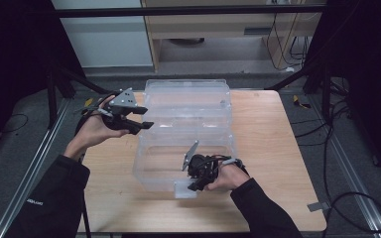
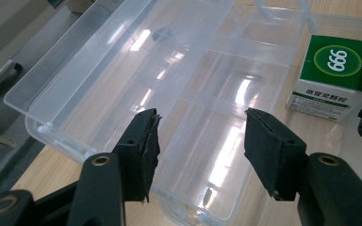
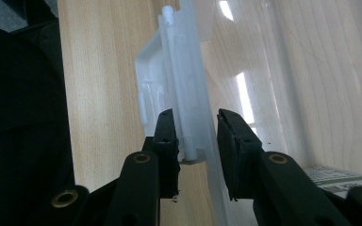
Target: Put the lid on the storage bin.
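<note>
Box: clear plastic compartment box (image 1: 188,124), mid-table (image 1: 278,148), latch (image 1: 184,189) at near edge.
Left gripper (image 1: 138,119): raised beside the box's left wall, fingers wide, empty.
Right gripper (image 1: 194,187): fingers straddle the latch; contact unclear.

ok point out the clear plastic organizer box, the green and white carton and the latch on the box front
clear plastic organizer box (image 1: 188,94), high view, far open half
green and white carton (image 2: 332,77), left gripper view, front face
latch (image 3: 155,80), right gripper view, flat tab
</note>
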Demonstrator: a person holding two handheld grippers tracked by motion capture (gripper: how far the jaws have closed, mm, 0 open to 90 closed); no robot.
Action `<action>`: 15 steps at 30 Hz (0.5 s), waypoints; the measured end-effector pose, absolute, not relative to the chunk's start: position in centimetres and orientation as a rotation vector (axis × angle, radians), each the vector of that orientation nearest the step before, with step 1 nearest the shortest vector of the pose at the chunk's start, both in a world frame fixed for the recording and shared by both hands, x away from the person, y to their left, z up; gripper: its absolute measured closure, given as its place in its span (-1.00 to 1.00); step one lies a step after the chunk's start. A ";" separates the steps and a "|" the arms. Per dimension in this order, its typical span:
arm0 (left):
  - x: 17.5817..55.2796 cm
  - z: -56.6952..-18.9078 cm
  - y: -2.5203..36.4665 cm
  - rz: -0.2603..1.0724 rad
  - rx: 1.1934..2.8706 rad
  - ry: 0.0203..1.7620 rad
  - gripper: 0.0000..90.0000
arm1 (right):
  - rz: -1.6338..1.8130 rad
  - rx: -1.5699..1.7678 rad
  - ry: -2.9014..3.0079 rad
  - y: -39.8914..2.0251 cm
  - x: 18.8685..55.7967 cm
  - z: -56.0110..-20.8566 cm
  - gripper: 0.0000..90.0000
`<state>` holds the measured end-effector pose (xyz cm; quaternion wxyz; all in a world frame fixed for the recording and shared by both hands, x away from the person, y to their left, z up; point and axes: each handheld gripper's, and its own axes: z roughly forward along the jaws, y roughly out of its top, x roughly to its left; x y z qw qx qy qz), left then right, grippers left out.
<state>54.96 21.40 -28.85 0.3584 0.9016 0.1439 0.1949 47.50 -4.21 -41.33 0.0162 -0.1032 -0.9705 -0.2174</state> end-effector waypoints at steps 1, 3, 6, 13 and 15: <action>55.1 -28.8 21.2 0.506 2.335 0.361 -0.01 | -0.676 -0.320 -3.017 -4.2 47.5 -41.3 0.56; 55.3 -28.6 20.9 0.506 2.341 0.347 -0.01 | -0.676 -0.320 -3.017 -4.2 47.5 -41.3 0.56; 55.6 -28.3 20.3 0.504 2.339 0.323 -0.02 | -0.677 -0.318 -3.017 -4.2 47.5 -41.3 0.56; 56.5 -27.7 19.1 0.519 2.379 0.265 -0.01 | -0.676 -0.313 -3.019 -4.3 47.5 -41.3 0.56; 56.8 -27.6 18.7 0.526 2.402 0.249 -0.01 | -0.676 -0.312 -3.020 -4.3 47.5 -41.3 0.56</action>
